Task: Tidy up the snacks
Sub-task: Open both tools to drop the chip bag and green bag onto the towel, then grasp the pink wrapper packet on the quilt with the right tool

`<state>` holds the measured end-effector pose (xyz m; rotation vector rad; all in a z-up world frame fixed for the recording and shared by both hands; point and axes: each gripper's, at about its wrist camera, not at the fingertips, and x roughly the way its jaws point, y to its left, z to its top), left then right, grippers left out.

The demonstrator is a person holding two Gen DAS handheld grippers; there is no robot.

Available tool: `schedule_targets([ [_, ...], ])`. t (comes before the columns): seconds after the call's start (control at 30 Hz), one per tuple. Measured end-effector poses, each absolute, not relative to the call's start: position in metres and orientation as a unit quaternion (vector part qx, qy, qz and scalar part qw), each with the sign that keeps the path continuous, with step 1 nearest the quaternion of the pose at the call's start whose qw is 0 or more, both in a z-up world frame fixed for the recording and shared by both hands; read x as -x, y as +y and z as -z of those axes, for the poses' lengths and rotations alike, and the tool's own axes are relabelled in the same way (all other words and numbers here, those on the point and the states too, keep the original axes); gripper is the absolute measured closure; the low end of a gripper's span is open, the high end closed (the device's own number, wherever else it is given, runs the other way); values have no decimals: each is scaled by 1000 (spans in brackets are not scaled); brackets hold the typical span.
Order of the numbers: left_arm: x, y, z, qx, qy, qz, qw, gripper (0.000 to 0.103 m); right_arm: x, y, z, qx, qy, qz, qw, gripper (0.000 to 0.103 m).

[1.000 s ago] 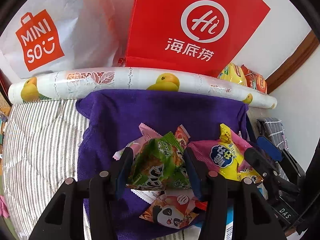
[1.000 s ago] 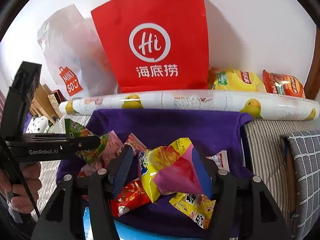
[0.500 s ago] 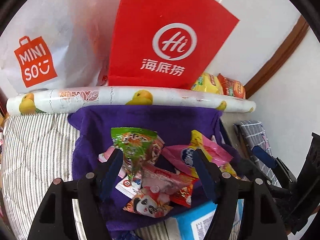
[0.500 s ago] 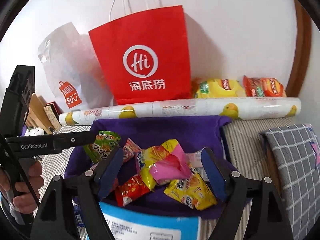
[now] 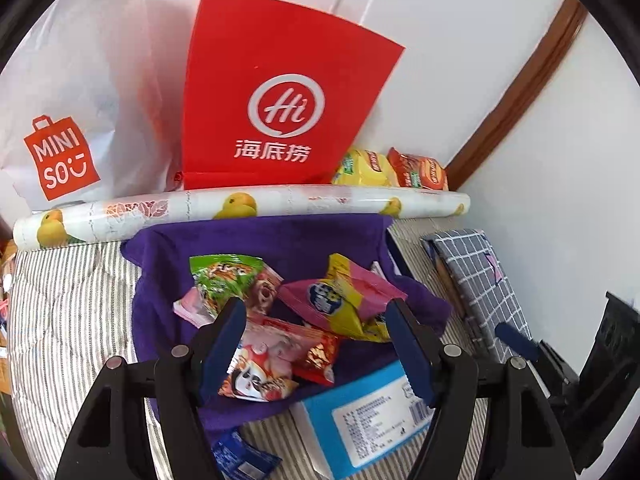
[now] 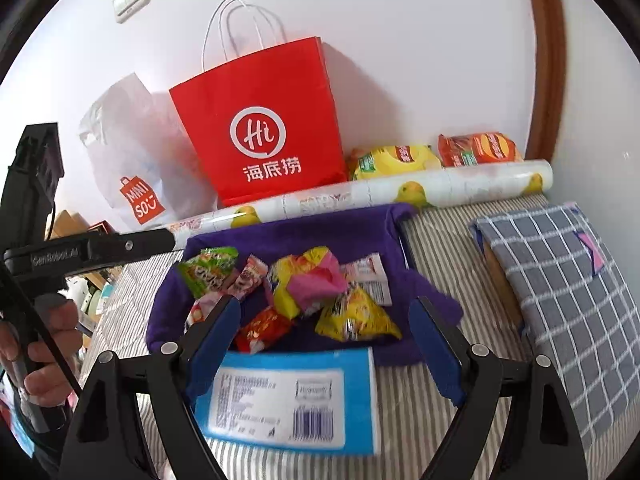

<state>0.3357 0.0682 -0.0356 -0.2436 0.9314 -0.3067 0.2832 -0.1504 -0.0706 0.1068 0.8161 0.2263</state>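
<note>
Several snack packets lie heaped on a purple cloth (image 5: 280, 244) (image 6: 320, 228). A green packet (image 5: 224, 278) (image 6: 206, 270) rests at the heap's left. A pink and yellow packet (image 5: 344, 300) (image 6: 316, 280) sits in its middle. A blue box (image 5: 360, 412) (image 6: 288, 396) lies at the cloth's near edge. My left gripper (image 5: 316, 332) hangs open above the heap with nothing between its fingers. The jaws of my right gripper (image 6: 324, 336) are opening above the box and heap, touching neither. In the right wrist view the left gripper's body (image 6: 88, 254) shows at the left, held by a hand (image 6: 40, 344).
A red paper bag (image 5: 280, 80) (image 6: 260, 120) and a white plastic bag (image 5: 60, 80) stand against the wall. Before them lies a fruit-print roll (image 5: 300, 200), with yellow (image 6: 392, 160) and red (image 6: 480, 148) chip bags behind it. A checked cushion (image 6: 560, 280) lies right on striped bedding (image 5: 68, 300).
The left gripper let go of the green packet and the right one let go of the pink and yellow packet. Both opened and drew back and up; the blue box came into view.
</note>
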Motion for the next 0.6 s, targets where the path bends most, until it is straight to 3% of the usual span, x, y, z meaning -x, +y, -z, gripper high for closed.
schedule_targets([
  [0.33, -299, 52, 28, 114, 446, 161, 873, 33, -233, -155, 63, -46, 402, -94, 910, 17],
  [0.6, -250, 83, 36, 118, 448, 138, 876, 33, -198, -146, 82, -46, 417, -118, 900, 17],
])
